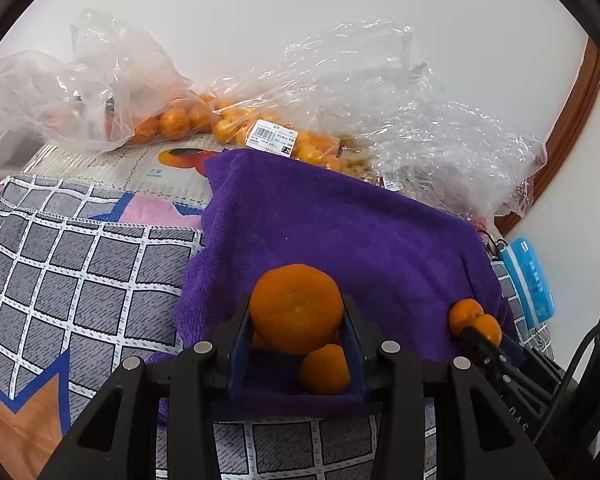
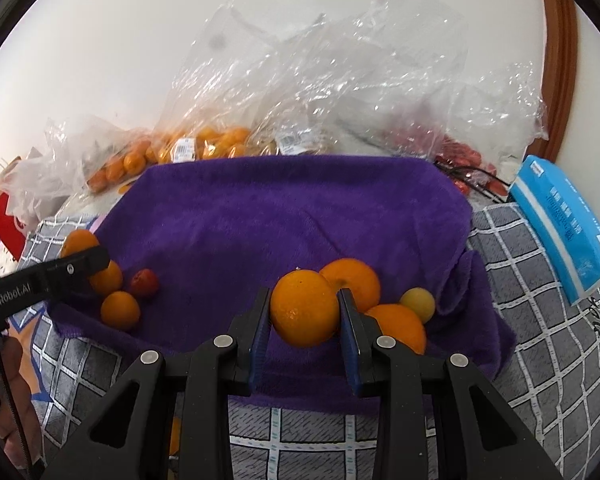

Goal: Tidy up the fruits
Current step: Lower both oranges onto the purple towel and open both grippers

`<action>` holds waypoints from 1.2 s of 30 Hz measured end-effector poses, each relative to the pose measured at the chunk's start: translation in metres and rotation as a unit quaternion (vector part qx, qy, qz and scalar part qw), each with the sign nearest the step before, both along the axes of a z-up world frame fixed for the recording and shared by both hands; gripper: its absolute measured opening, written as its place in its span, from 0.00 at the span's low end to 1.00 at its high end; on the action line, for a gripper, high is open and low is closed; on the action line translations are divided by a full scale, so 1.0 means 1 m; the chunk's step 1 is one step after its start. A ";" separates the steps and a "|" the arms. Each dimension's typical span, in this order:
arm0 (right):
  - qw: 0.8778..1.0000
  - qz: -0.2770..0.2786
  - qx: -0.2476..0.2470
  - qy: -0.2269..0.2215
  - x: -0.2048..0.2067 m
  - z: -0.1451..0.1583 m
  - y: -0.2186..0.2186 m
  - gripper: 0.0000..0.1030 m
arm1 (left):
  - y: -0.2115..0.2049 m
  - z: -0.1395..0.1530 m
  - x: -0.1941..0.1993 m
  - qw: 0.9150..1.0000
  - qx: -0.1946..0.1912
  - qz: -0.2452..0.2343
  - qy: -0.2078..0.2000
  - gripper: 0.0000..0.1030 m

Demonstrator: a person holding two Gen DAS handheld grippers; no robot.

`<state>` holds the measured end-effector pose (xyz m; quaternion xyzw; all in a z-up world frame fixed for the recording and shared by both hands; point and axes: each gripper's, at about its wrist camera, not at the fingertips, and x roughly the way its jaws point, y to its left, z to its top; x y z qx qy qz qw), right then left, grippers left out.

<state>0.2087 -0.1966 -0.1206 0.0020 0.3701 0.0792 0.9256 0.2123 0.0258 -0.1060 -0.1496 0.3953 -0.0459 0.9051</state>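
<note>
Mandarin (image 1: 296,308) clamped in left gripper (image 1: 296,320), orange (image 2: 304,309) in right gripper (image 2: 304,316), near purple towel (image 2: 284,216) front edge; both firm, rounded, smooth-skinned, apt to roll: grip across widest middle.

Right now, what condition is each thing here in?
left tool: shut on a mandarin.
right tool: shut on an orange.
purple towel: spread flat, fruit lying loose on it.
red fruit: lying loose on the towel.
yellow fruit: resting beside the oranges.
bag of mandarins: lying down, price label up.
blue tissue pack: lying on the checked cloth.
</note>
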 end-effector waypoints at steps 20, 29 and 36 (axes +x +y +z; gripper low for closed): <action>1.000 0.015 -0.011 0.014 0.003 -0.011 0.010 0.31 | 0.010 -0.002 -0.001 0.999 -0.032 0.001 -0.010 0.38; 1.000 0.025 -0.015 0.004 -0.002 -0.006 0.012 0.39 | 0.021 0.002 -0.003 0.998 -0.046 0.012 -0.030 0.38; 1.000 0.020 -0.003 -0.010 -0.006 0.002 0.007 0.44 | 0.009 -0.004 -0.002 0.998 -0.053 -0.002 -0.035 0.38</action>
